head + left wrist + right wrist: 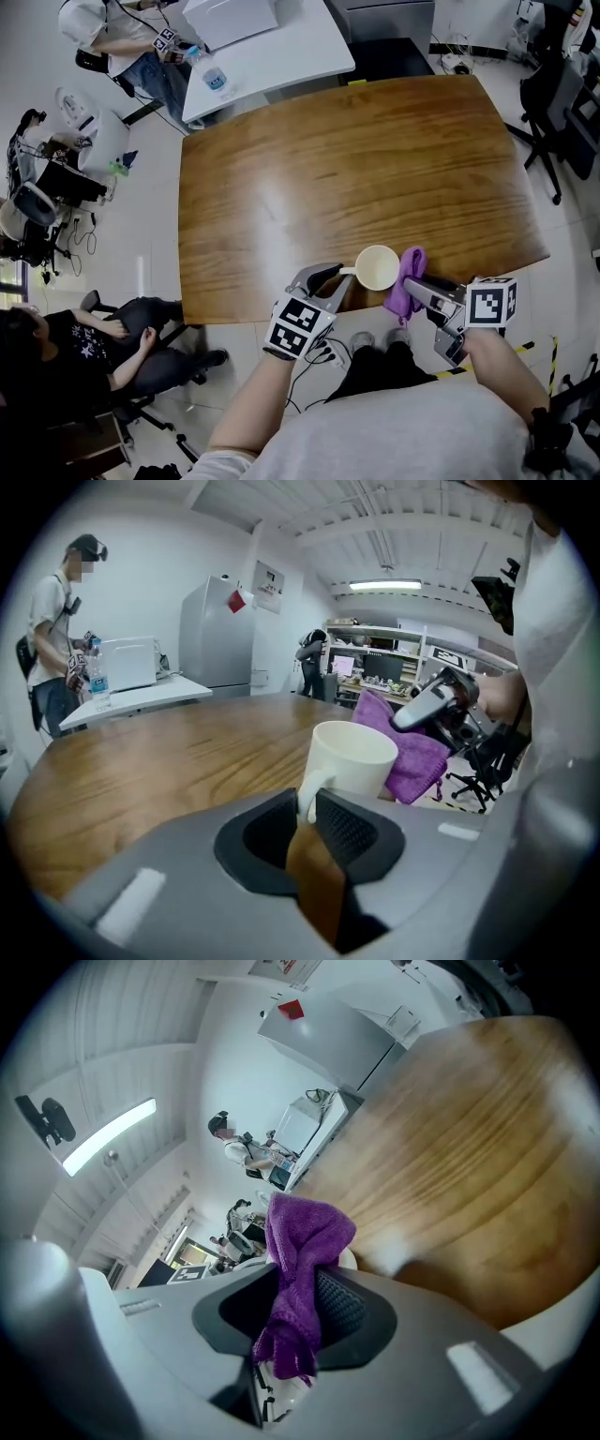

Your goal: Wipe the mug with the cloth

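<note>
The left gripper (305, 819) is pinching the handle of the white mug (352, 759), its jaws drawn narrow around it. The mug is standing upright, mouth up, at the near edge of the wooden table (319, 159). The right gripper (296, 1309) is clamping a bunched purple cloth (302, 1241), which is resting against the side of the mug opposite the handle.
</note>
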The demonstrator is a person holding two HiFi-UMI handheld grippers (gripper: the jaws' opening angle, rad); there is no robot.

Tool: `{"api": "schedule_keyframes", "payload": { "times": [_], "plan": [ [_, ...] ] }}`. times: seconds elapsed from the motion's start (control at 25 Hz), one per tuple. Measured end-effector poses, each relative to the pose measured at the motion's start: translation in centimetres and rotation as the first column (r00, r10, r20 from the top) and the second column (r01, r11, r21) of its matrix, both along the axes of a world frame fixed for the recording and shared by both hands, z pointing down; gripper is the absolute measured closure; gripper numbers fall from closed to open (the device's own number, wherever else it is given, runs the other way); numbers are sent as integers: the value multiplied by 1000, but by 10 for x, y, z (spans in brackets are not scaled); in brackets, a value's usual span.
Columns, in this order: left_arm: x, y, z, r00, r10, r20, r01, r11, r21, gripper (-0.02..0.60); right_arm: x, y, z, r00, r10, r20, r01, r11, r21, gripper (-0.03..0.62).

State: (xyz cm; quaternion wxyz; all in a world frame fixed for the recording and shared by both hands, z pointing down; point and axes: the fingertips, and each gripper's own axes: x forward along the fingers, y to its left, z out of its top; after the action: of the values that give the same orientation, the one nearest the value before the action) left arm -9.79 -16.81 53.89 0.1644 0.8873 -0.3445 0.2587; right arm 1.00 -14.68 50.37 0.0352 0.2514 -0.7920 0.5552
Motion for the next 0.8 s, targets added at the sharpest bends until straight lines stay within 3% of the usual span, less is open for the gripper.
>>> {"api": "schedule_keyframes", "payload": {
  "times": [0.28, 0.6, 0.8],
  "plan": [
    [3, 10, -2, 999, -12, -44, 12, 1000, -14, 520, 0, -8, 19, 999, -29, -40, 29, 1000, -10, 473],
    [2, 10, -2, 997, -30, -71, 29, 999, -22, 519, 2, -8, 63, 974, -61, -218, 56, 998, -26, 473],
    [2, 11, -1, 996, -41, -75, 39, 999, -26, 518, 3, -9, 65, 976, -43, -211, 35, 999, -40, 473]
  ]
}}
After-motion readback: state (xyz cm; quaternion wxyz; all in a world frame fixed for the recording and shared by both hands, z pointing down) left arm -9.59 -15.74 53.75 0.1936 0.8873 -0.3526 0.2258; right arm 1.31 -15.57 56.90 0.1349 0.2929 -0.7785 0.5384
